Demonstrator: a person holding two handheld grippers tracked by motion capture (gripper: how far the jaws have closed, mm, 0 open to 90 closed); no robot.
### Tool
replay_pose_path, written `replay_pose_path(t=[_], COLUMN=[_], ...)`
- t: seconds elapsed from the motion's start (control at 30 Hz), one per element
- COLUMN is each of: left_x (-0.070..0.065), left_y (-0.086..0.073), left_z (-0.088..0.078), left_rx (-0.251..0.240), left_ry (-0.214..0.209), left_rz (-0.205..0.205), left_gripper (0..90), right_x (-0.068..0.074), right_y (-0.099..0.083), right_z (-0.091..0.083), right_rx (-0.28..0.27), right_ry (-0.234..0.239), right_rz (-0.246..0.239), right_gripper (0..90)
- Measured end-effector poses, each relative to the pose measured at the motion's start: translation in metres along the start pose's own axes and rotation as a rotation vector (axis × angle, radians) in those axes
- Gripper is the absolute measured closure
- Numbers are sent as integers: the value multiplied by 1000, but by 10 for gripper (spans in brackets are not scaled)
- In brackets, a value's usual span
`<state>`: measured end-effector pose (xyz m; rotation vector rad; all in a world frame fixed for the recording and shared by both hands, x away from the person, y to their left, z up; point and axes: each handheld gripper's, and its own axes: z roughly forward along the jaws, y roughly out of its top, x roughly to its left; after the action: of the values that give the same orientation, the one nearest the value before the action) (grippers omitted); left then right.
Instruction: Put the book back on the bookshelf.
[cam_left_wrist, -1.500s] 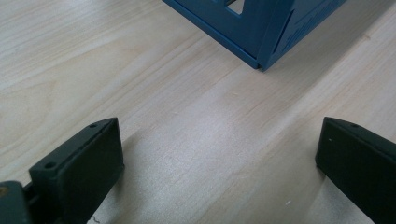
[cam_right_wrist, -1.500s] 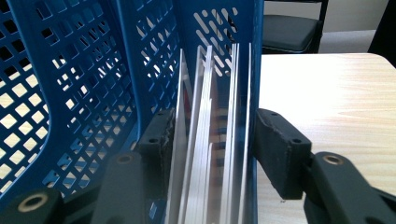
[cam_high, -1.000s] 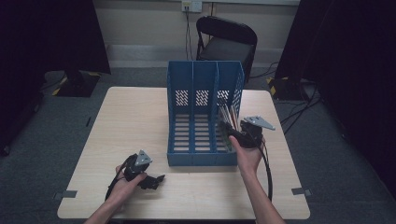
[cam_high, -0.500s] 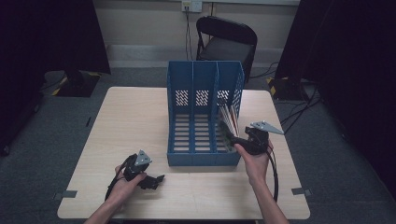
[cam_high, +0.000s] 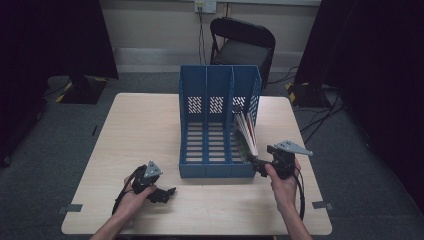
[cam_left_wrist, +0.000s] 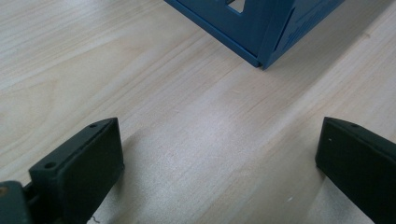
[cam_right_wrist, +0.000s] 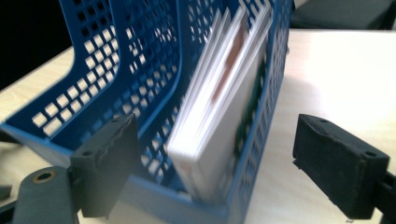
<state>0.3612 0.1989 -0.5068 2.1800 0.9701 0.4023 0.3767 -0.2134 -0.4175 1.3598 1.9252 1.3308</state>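
1. Since a second ago, the right tongs (cam_high: 262, 167) have drawn back from the rack's right slot toward the person and now sit at the front right corner of the blue file rack (cam_high: 218, 122); the left tongs (cam_high: 166, 194) lie where they lay.
2. Seen from the right gripper view, the right tongs (cam_right_wrist: 233, 163) stand spread wide, with nothing between the jaws; the stack's near edge shows just beyond the gap.
3. Left tongs (cam_left_wrist: 219, 158) are likewise spread wide and hold nothing, low over the bare wooden surface (cam_left_wrist: 187, 116), with a corner of the rack (cam_left_wrist: 261, 32) ahead.
4. A stack of thin books or papers (cam_right_wrist: 224, 107) leans in the rack's rightmost compartment, tops tilted toward the slot's left wall. In the high view the stack (cam_high: 246, 132) fans out toward the front.
5. Covers are blurred: white, with a reddish patch and a green one; no writing can be read. The stack's lower end is hidden behind the rack's front lip.
6. The right hand (cam_high: 282, 185) grips its tool from behind, forearm coming up from the near edge; the left hand (cam_high: 135, 192) rests on the surface (cam_high: 145, 130) near the front left, its forearm cut off by the frame.
7. A dark folding chair (cam_high: 240, 42) stands beyond the far edge.
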Motion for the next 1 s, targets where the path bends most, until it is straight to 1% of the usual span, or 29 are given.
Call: replay_pose_path(t=[0.03,0.1,0.17,0.23,0.33,0.4,0.43,0.47,0.53,0.57,0.6,0.63,0.7,0.77,0.83,0.87,0.9,0.97,1.0], left_x=[0,0,0,0,0,-1,-2,-2,-3,-3,-4,-4,-4,-4,-4,-5,-5,-5,-5], left_y=[0,0,0,0,0,0,0,1,1,1,1,1,1,1,1,1,1,1,1], left_z=[0,0,0,0,0,0,1,1,1,1,1,1,1,1,1,1,1,1,1], left_rx=[0,0,0,0,0,2,1,1,-1,0,0,0,0,0,0,0,0,2,1], left_ry=[0,0,0,-1,-1,5,8,11,16,19,19,20,21,21,23,23,24,27,27], left_rz=[0,0,0,0,-1,-6,-11,-12,-20,-21,-25,-26,-26,-26,-28,-29,-30,-32,-33], left_gripper=[3,3,2,3,1,0,0,0,0,0,0,0,0,0,0,0,0,0,0], right_x=[0,-1,-2,-1,1,5,6,7,9,10,11,13,14,16,19,20,21,20,21], right_y=[-2,-4,-7,-11,-17,-23,-25,-27,-32,-36,-39,-42,-49,-55,-60,-67,-69,-75,-75], right_z=[-2,-7,-12,-16,-20,-22,-22,-22,-21,-21,-21,-20,-18,-16,-12,-9,-6,0,2], right_rx=[0,6,13,24,46,82,97,112,139,148,160,166,180,210,235,248,267,324,337], right_ry=[-5,21,28,37,30,29,38,51,73,89,89,79,78,67,52,38,45,70,73], right_rz=[-2,-4,-5,-21,-49,-84,-93,-99,-95,-98,-105,-109,-103,-113,-130,-152,-150,-148,-150], right_gripper=[138,138,138,138,138,138,138,138,139,139,139,139,140,140,140,140,141,143,143])
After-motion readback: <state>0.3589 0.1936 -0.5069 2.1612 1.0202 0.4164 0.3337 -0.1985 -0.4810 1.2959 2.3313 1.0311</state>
